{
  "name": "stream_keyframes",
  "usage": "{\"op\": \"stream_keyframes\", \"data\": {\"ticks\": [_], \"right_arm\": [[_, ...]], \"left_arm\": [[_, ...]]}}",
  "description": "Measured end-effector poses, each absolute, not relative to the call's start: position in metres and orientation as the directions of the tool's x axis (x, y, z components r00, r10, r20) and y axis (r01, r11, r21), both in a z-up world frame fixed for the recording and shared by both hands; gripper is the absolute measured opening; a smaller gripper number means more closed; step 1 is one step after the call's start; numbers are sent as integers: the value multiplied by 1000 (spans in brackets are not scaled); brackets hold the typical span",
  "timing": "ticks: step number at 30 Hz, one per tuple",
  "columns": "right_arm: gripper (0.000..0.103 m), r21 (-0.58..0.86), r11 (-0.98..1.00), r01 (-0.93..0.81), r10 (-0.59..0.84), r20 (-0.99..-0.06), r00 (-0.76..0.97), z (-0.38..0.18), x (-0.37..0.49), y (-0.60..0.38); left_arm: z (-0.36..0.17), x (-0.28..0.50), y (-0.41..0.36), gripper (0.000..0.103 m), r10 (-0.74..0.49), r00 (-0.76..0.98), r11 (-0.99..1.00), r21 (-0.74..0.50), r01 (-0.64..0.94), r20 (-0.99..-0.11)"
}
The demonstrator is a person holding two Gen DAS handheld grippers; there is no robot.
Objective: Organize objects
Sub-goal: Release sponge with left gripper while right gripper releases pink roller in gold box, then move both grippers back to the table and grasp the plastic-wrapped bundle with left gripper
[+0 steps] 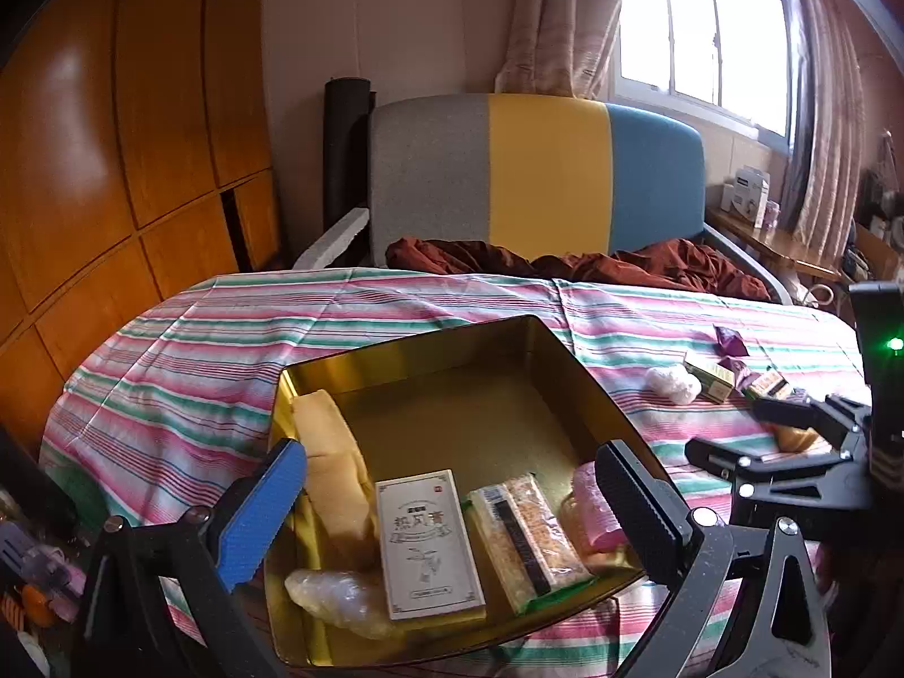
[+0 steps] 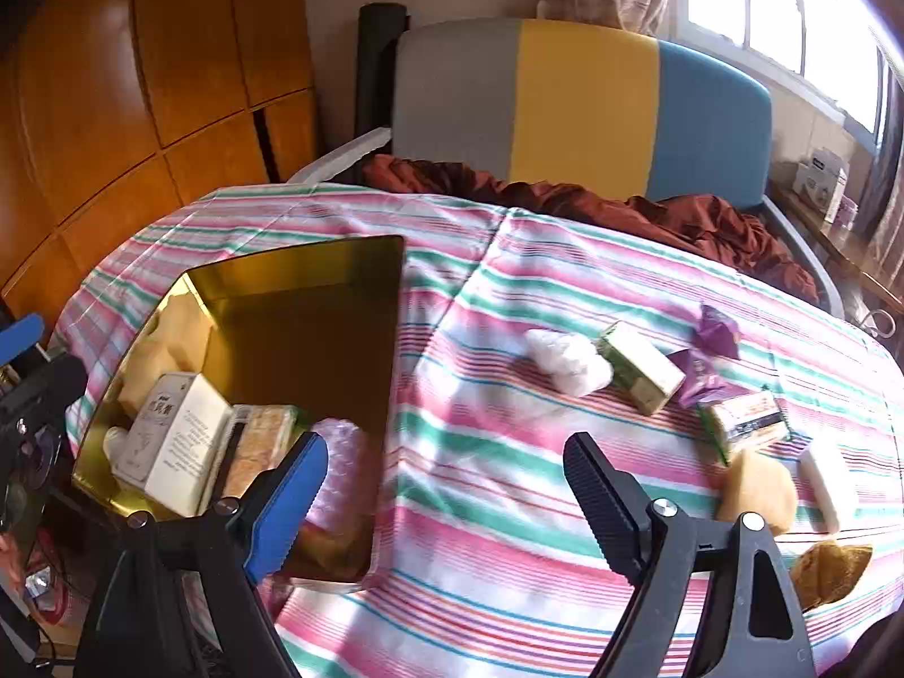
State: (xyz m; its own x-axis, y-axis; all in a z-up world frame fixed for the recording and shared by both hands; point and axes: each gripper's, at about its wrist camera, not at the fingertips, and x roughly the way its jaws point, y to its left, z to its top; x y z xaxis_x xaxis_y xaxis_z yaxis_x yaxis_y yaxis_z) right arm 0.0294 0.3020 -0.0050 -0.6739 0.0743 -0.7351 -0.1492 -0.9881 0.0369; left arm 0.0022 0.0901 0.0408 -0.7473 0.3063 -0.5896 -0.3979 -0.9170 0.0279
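An open gold tin [image 1: 440,339] sits on the striped cloth. It holds a white box [image 1: 429,542], a snack bar pack [image 1: 531,537], a pink wrapped piece [image 1: 596,508], a yellow cake [image 1: 333,463] and a clear-wrapped item [image 1: 339,599]. My left gripper [image 1: 449,452] hovers open over the tin with nothing between its fingers. To the tin's right, my right gripper [image 2: 446,443] stands open and empty over the cloth. Loose beyond it lie a white wrapper [image 2: 570,361], a green box [image 2: 644,367], purple wrappers [image 2: 715,333], a green-edged pack [image 2: 746,418], a yellow cake [image 2: 757,486] and a brown pastry [image 2: 830,565].
A chair with a grey, yellow and blue back [image 1: 537,169] stands behind the table, with rust-red fabric [image 1: 565,260] bunched on its seat. A wooden cupboard [image 1: 113,141] fills the left side. A shelf with small boxes [image 1: 751,192] runs under the window.
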Motion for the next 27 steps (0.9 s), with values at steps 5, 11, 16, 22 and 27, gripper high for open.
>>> {"op": "stream_keyframes", "data": {"ticks": [5,11,16,22,27], "right_arm": [[87,33,-975,-218,125,-730,-672,1,34,339],[87,16,-936,-351,229,-731,-643,7,43,406],[87,32,-847,-531,341,-734,-588,1,60,483],[87,233,-665,-709,328,-762,-558,-16,94,555],[87,336,-606,-721,276,-761,-587,-19,106,568]], "left_arm": [[39,4,108,103,324,-728,-899,44,-436,-604],[37,7,129,103,371,-690,-861,48,-506,-622],[39,7,150,103,419,-658,-825,41,-564,-625],[39,0,186,103,466,-595,-778,18,-628,-655],[30,-10,236,102,469,-538,-728,38,-684,-700]]}}
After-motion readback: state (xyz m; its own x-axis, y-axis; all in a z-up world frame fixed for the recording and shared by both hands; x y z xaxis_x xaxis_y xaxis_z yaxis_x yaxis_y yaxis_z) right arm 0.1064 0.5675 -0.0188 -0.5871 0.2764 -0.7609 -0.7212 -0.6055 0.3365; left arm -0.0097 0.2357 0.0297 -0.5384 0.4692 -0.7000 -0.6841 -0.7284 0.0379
